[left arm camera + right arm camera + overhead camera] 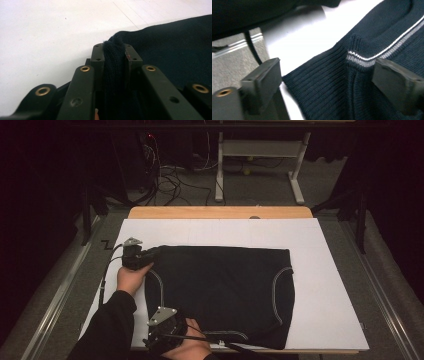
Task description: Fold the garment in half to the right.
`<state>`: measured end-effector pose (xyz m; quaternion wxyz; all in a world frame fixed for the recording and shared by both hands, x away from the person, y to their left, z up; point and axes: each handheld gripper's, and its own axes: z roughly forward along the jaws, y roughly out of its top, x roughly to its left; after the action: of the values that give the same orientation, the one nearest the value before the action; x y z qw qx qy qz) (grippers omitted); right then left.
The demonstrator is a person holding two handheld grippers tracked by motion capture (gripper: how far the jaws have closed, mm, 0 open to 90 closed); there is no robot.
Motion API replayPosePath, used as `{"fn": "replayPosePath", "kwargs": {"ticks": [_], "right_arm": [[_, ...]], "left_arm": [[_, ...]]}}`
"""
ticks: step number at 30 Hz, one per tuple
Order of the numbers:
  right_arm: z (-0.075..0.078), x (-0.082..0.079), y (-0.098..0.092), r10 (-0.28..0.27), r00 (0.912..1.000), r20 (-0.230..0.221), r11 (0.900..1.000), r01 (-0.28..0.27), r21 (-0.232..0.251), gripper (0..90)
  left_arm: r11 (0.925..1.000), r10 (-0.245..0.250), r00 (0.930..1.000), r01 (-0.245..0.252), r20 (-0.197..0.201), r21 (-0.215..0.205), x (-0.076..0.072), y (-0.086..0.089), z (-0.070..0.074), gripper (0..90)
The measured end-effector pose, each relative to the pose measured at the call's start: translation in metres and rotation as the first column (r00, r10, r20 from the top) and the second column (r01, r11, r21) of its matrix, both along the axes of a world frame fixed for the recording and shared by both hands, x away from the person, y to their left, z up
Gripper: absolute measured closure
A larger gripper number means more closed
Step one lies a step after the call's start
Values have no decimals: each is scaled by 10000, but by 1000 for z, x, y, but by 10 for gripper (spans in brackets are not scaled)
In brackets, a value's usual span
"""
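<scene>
A dark navy knitted garment (220,290) with pale striped trim (276,285) lies flat on a white sheet (320,250). My left gripper (140,256) is at the garment's far left corner, shut on a bunched fold of the knit (113,62). In the left gripper view, the left gripper (113,50) has fabric squeezed between its jaws. My right gripper (166,326) is at the garment's near left corner, by the table's front edge. In the right gripper view, the right gripper (327,75) is open, its jaws on either side of the ribbed hem (324,87) and striped trim (372,58).
The sheet covers a wooden table (220,212). Grey floor with metal rails (55,295) flanks the table. A white desk frame (260,150) and tangled cables (170,180) sit beyond the far edge. A black cable (252,47) trails off the sheet's left side.
</scene>
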<state>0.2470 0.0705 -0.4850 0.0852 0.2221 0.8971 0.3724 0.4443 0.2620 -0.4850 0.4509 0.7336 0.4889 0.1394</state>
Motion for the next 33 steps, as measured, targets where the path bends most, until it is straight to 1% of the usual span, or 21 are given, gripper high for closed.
{"fn": "replayPosePath", "kwargs": {"ticks": [2,3,5,7,10,13,16,20,22,25,28,30,33], "right_arm": [[0,1,5,-100,9999,75,9995,102,-307,73],[0,2,7,-259,9996,60,9986,262,-470,78],[0,5,10,-432,9991,17,9971,432,-624,92],[1,5,12,-561,9984,70,9954,565,-777,129],[2,5,12,-730,9971,228,9936,746,-845,210],[4,6,9,-857,9961,214,9927,872,-839,300],[5,7,6,-867,9958,284,9925,888,-844,386],[7,10,1,-956,9945,430,9913,990,-869,553],[7,12,-1,-951,9943,482,9918,988,-812,611],[7,12,-3,-974,9933,618,9908,1026,-882,701],[5,11,-8,-989,9926,706,9942,1016,-360,728],[8,10,-12,-1111,9918,634,9938,1113,7,740],[17,7,-17,-1101,9889,996,9936,1069,365,747]], "left_arm": [[10000,-3,10000,3,-28,-79,0,1,0,705],[10000,7,10000,-7,-34,-72,0,1,0,704],[10000,-7,10000,7,-30,-32,0,0,0,704],[10000,-19,10000,18,-44,-80,0,1,0,705],[9999,-30,10000,29,-50,-107,0,1,0,704],[10000,-27,10000,27,-54,-92,0,1,0,704],[10000,-31,10000,30,-51,-87,0,1,0,704],[10000,-17,10000,16,-80,-73,0,1,0,704],[10000,-20,10000,19,-86,-79,0,1,0,704],[10000,-8,9999,8,-100,-50,0,1,0,704],[9999,45,9999,-44,-95,123,0,-1,0,704],[9999,51,9999,-50,-103,164,0,-1,0,705],[9997,151,9996,-147,-218,179,1,-2,0,704]]}}
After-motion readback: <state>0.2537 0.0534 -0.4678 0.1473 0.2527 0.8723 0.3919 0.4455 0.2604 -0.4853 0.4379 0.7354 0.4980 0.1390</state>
